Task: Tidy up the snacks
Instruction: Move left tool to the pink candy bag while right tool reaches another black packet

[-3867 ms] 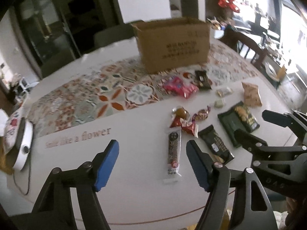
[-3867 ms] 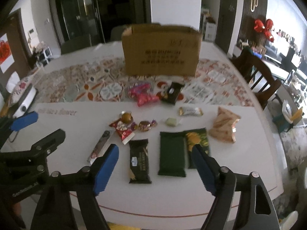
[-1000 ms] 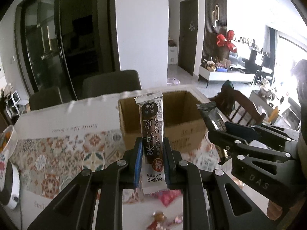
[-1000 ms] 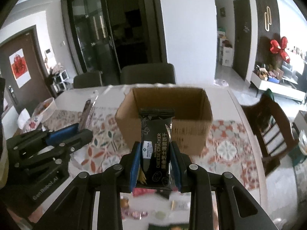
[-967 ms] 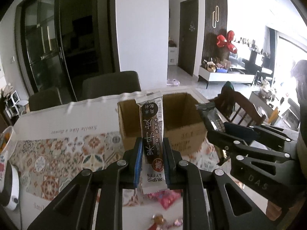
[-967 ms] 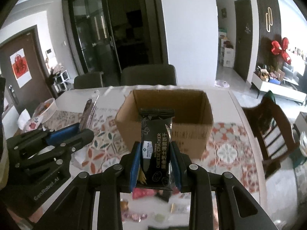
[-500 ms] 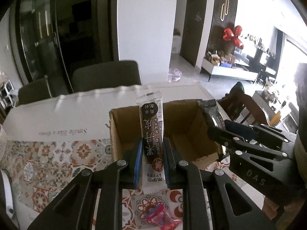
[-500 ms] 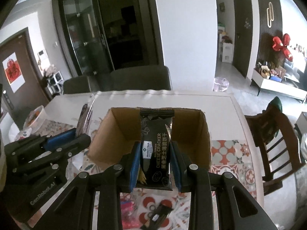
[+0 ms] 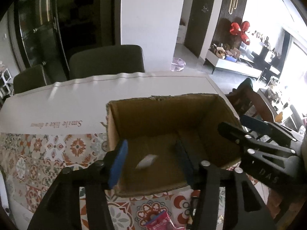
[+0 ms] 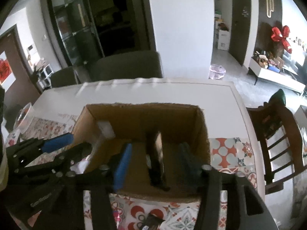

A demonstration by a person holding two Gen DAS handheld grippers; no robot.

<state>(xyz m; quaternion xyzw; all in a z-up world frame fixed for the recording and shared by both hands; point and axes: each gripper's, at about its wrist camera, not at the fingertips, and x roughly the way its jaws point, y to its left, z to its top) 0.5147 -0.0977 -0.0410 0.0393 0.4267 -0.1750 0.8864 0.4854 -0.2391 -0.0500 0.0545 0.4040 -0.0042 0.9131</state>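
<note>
Left gripper (image 9: pixel 151 161): jaws spread wide, nothing between them, poised over the near-left part of the open cardboard box (image 9: pixel 165 105); blue pads (image 9: pixel 118 164) facing inward. Below the gap, inside the box, a pale blurred snack bar (image 9: pixel 146 161) shows tilted, approx. midway between the pads; cannot tell whether it touches the box floor.

Right gripper (image 10: pixel 155 163): jaws also spread wide, holding nothing, positioned over the near wall of the same box (image 10: pixel 201 126). Between its fingers, w/o contact to either pad, a dark cracker pack (image 10: pixel 156 164) stands roughly upright inside the box, blurred; its lower end lies near the front wall.

In the right-wrist view the left gripper (image 10: pixel 63 145) appears at the box's left wall, with the bar's white end (image 10: pixel 105 129) against the inner left side.

Box stands on a patterned table runner (image 9: pixel 48 153) on a white table (image 9: pixel 76 97). Near edge, in front of the box: a pink snack packet (image 9: pixel 159 222) on the runner. Beyond the table: a dark chair (image 9: pixel 107 61); to the right, a wooden chair (image 10: pixel 276 134).
</note>
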